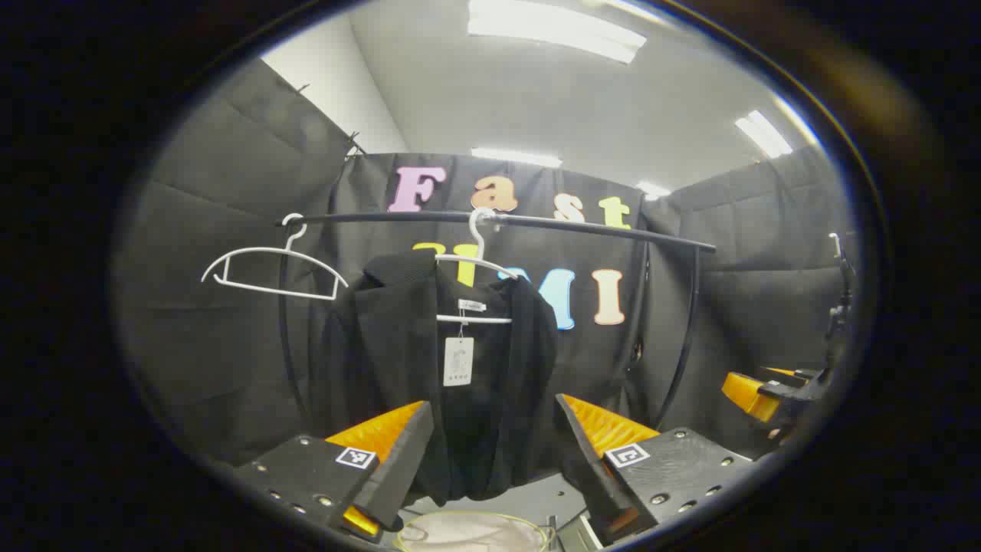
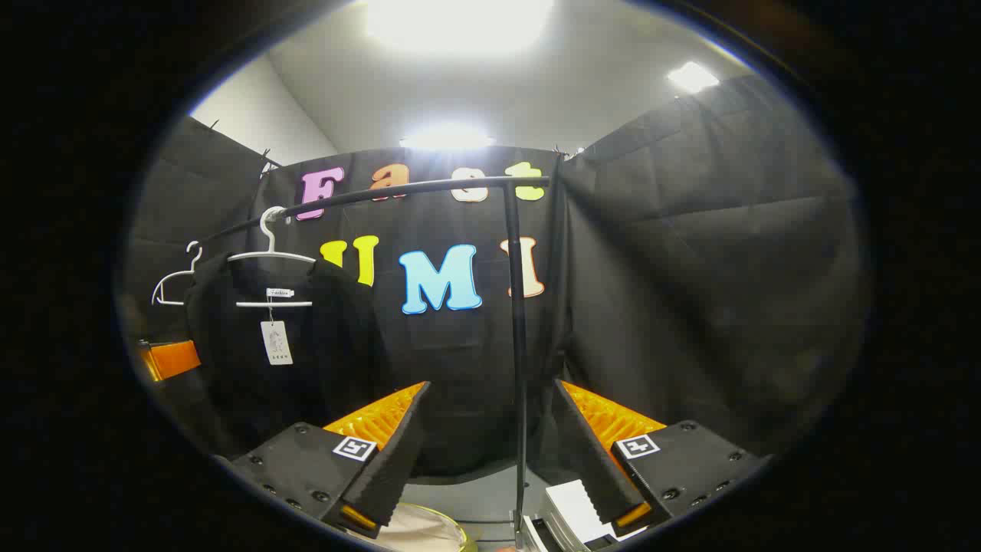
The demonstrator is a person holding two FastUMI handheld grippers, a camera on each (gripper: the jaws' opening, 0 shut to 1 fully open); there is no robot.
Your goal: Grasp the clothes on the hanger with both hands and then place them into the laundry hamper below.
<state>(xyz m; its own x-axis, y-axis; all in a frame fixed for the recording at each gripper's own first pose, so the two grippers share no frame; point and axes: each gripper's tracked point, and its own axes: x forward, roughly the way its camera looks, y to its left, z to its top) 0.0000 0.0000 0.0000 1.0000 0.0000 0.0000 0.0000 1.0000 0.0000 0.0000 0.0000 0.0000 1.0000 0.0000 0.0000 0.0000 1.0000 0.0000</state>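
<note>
Fingers of left gripper spread wide, empty; black knitted garment on white wire hanger hung straight ahead, nearer. Right gripper likewise spread; garment lies far left.

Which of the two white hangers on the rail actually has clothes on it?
The right-hand hanger, carrying the black garment; the left hanger hangs bare.

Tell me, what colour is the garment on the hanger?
Black garment, clearest in the left gripper view.
</note>
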